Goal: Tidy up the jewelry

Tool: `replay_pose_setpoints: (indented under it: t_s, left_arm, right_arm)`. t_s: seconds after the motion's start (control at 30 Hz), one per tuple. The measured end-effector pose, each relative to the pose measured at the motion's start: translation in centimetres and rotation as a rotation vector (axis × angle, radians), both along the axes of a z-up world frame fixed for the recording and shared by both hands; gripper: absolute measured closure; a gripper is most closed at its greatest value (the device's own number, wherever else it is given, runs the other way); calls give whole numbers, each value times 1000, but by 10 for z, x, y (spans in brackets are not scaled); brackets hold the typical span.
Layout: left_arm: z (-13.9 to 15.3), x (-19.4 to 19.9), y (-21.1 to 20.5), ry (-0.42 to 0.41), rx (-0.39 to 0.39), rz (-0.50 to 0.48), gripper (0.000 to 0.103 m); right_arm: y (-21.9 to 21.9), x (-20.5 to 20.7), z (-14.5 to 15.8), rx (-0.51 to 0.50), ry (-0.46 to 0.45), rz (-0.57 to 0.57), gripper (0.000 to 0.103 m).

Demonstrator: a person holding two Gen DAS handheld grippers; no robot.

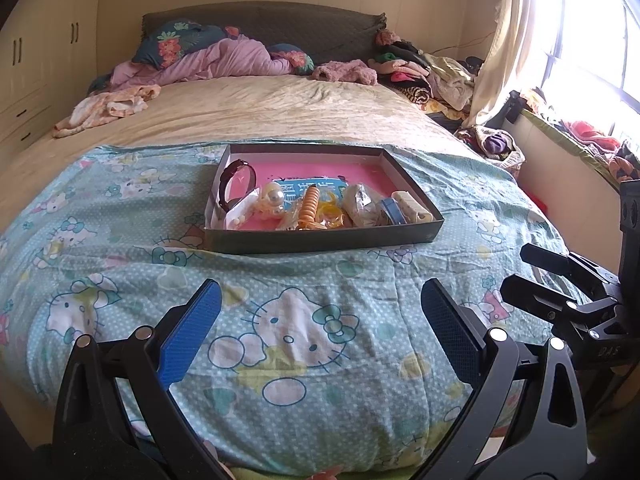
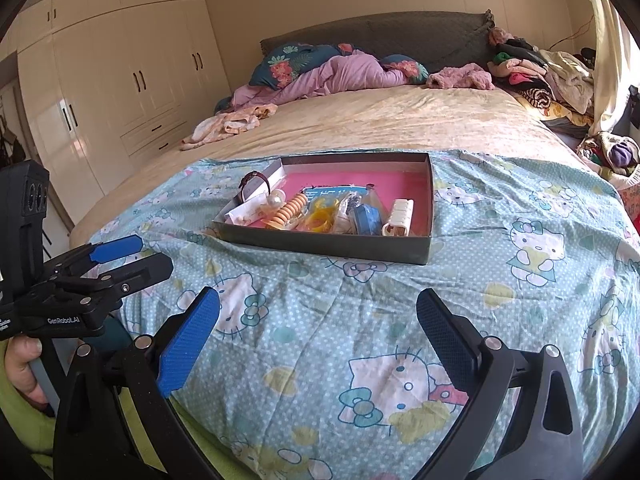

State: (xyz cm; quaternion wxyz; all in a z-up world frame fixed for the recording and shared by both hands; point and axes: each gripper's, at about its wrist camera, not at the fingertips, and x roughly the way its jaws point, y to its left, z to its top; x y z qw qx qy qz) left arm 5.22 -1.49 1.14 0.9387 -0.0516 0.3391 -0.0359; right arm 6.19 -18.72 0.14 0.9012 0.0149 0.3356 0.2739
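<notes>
Hovering over quilt (image 1: 280, 280) w/ both jaws spread, empty, near jewelry box (image 1: 320, 236)

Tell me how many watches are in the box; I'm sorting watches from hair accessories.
1. A dark maroon wristwatch stands on edge in the shallow box's back-left corner, beside the pearl ornaments. The pile of packets could hide another.
</notes>
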Motion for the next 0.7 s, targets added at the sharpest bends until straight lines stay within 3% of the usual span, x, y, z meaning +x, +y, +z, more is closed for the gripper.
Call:
replay_pose_setpoints:
  t_s: [0.7]
  left_arm:
    - [2, -2, 4, 4, 6, 3, 10]
  right_arm:
    - [2, -1, 1, -2, -2, 6, 5]
